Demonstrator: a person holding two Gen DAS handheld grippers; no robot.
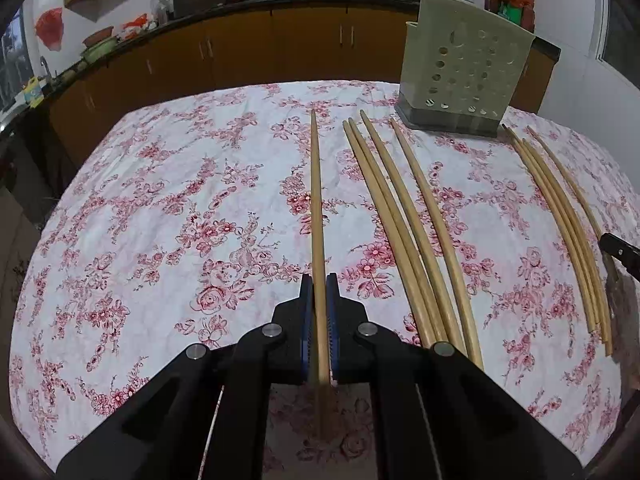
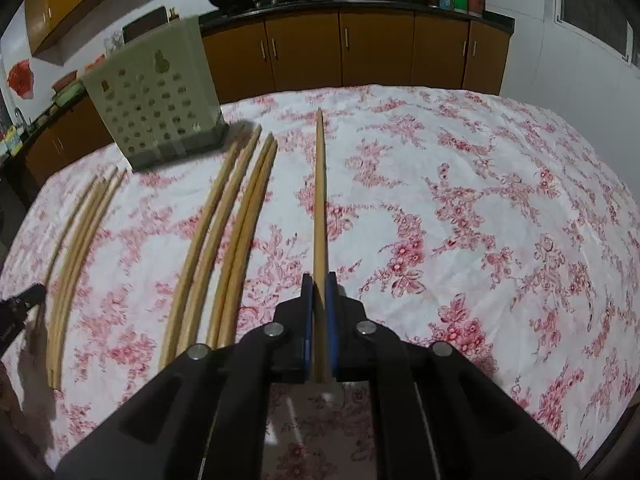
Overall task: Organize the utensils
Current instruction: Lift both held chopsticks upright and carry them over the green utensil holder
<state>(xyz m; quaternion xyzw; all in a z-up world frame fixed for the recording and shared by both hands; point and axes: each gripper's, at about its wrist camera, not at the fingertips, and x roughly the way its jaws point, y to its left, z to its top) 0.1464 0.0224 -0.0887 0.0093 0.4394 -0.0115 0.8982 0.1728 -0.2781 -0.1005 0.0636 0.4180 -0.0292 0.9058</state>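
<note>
Inventory, L to R.

Left wrist view:
- Table w/ pink floral cloth (image 1: 160, 208); kitchen cabinets (image 1: 240, 52) behind.
- Left gripper (image 1: 319, 280): jaws clamped on one wooden chopstick (image 1: 316, 184), which ran straight fwd from between the blue pads (image 1: 306, 320), tip pointing toward the far table edge.
- Four loose chopsticks (image 1: 400, 216) lay on the cloth just R of the gripper, two touching as a pair, two apart.
- Perforated utensil holder (image 1: 464, 68) stood upright at far R of the table, near those chopsticks' far tips.
- Second bundle of chopsticks (image 1: 568, 232) lay further R, packed close; exact count unclear.

Right wrist view:
- Same bundle (image 2: 76, 248) at far L, blurred.
- Holder (image 2: 156, 100) at upper L.
- Four loose sticks (image 2: 228, 232) in two pairs.
- Right gripper (image 2: 319, 278): closed on a single chopstick (image 2: 320, 192) pointing fwd.
- Bare cloth (image 2: 500, 220) to the R.
</note>
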